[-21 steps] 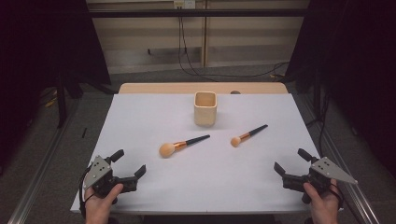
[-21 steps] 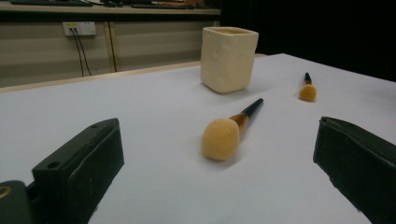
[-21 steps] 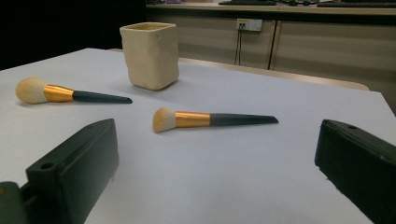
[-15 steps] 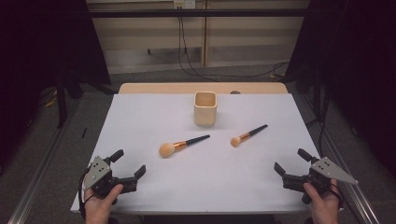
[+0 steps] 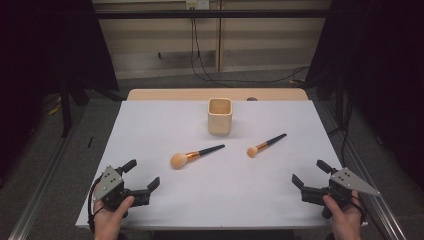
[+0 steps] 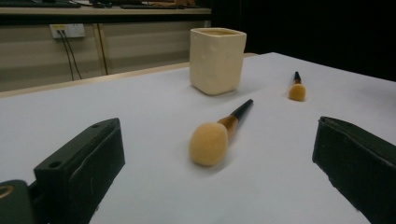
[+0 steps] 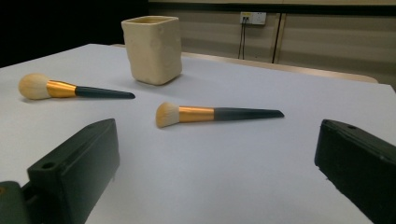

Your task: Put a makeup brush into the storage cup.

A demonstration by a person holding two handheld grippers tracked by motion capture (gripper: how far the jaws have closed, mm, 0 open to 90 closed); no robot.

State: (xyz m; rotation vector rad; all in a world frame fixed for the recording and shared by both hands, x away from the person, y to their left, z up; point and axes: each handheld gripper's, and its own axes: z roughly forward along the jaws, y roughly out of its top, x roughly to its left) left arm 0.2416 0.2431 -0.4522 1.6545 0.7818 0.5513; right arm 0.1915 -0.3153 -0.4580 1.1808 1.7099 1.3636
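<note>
The surface is plain white. The cup is cream. Both brushes have peach bristles, copper collars and black handles. Both grippers are black.

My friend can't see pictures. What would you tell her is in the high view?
Two makeup brushes, a bigger one and a smaller one, lie on a white table in front of a cream cup. Near the front edge, hands hold the left gripper and right gripper, both open and empty.

The high view looks forward and down over the surface, while both gripper views sit low, sharing the cup and brushes
</note>
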